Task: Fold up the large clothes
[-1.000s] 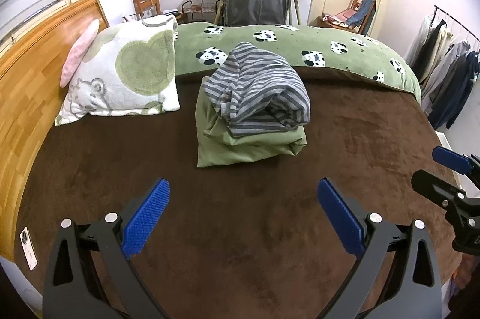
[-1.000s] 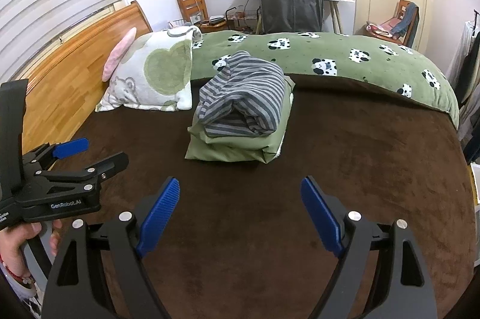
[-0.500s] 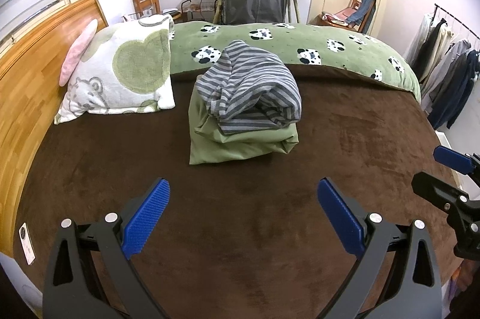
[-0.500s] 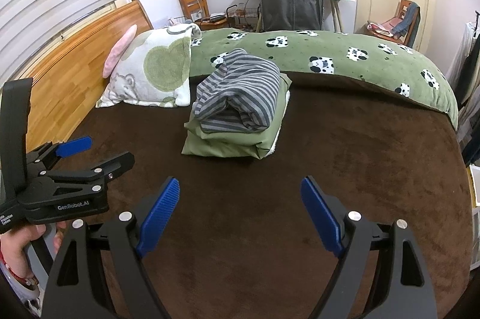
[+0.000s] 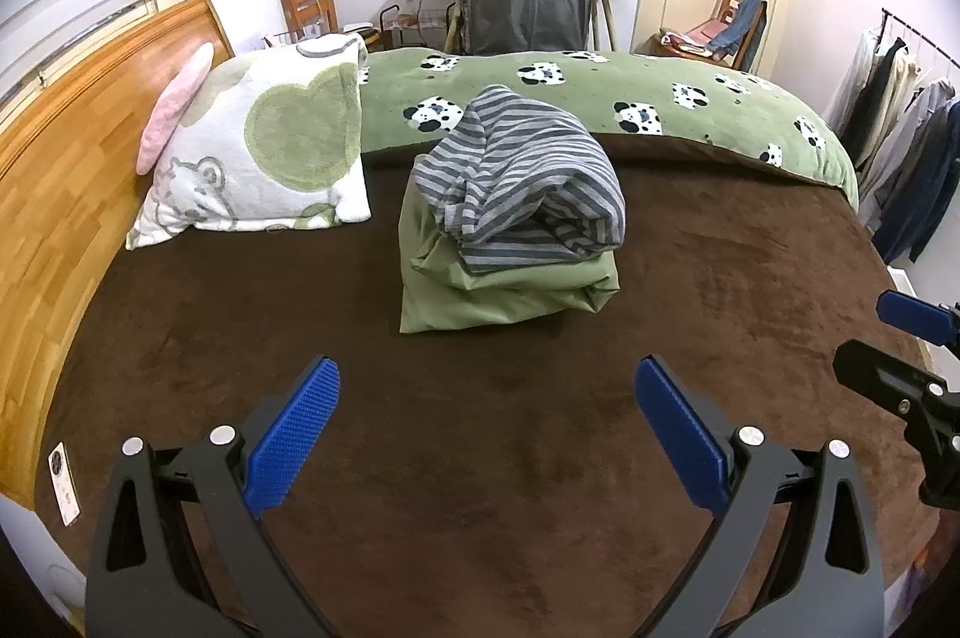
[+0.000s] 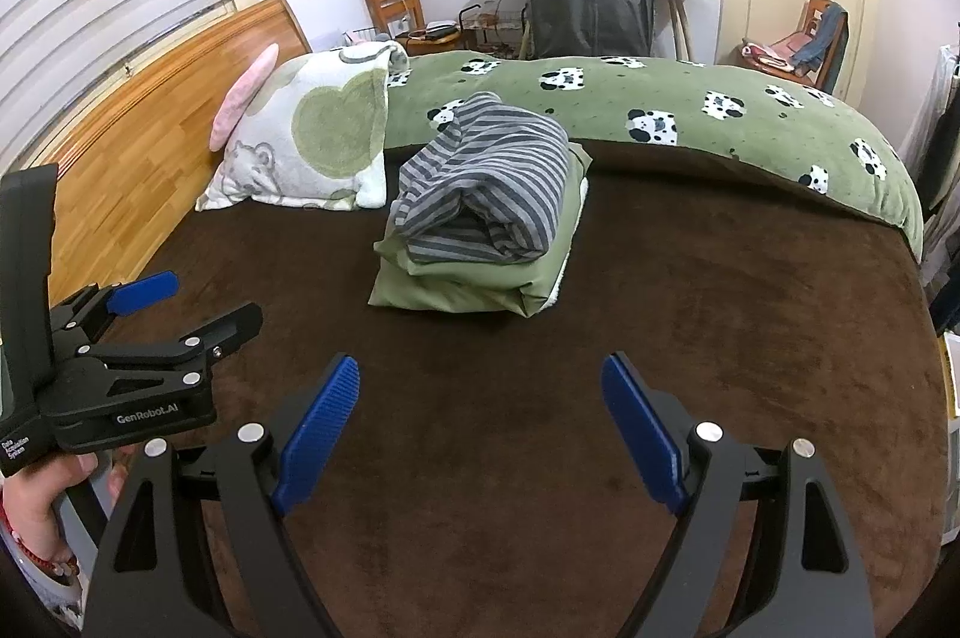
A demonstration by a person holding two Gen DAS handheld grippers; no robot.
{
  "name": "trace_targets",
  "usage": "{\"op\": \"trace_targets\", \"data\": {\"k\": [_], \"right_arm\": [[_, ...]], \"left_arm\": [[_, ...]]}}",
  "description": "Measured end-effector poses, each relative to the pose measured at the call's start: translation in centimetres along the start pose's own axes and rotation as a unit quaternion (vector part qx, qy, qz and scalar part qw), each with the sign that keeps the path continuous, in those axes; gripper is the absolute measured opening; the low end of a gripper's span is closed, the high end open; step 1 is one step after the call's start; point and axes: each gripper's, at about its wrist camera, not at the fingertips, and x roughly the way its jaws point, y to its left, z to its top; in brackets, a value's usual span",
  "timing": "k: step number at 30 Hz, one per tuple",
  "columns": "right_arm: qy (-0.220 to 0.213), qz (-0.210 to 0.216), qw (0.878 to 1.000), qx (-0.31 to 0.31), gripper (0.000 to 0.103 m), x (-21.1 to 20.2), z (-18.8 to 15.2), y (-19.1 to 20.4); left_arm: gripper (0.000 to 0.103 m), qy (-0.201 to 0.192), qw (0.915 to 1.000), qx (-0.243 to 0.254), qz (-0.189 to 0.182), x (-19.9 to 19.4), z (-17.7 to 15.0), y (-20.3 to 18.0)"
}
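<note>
Spreading across both views, the brown bed cover (image 5: 690,338) is seen to carry, at 12 o'clock, a folded green garment (image 5: 504,296) with a loosely bundled striped top (image 5: 528,182) on it. The left claw (image 5: 486,434) and right claw (image 6: 480,428) are held wide apart, gripping nothing. Folding is judged nearly finished; the striped top may need tidying.
</note>
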Motion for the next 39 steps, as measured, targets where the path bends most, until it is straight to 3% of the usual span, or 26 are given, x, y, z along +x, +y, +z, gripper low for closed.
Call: {"op": "trace_targets", "data": {"k": [33,39], "right_arm": [[0.004,0.003,1.000,0.001,0.082,0.70,0.44,-0.14],[0.005,0.003,1.000,0.001,0.082,0.68,0.47,-0.20]], "left_arm": [[0.096,-0.013,0.9996,0.017,0.017,-0.34,0.72,-0.70],[0.096,-0.015,0.9998,0.014,0.001,-0.39,0.75,-0.75]]}}
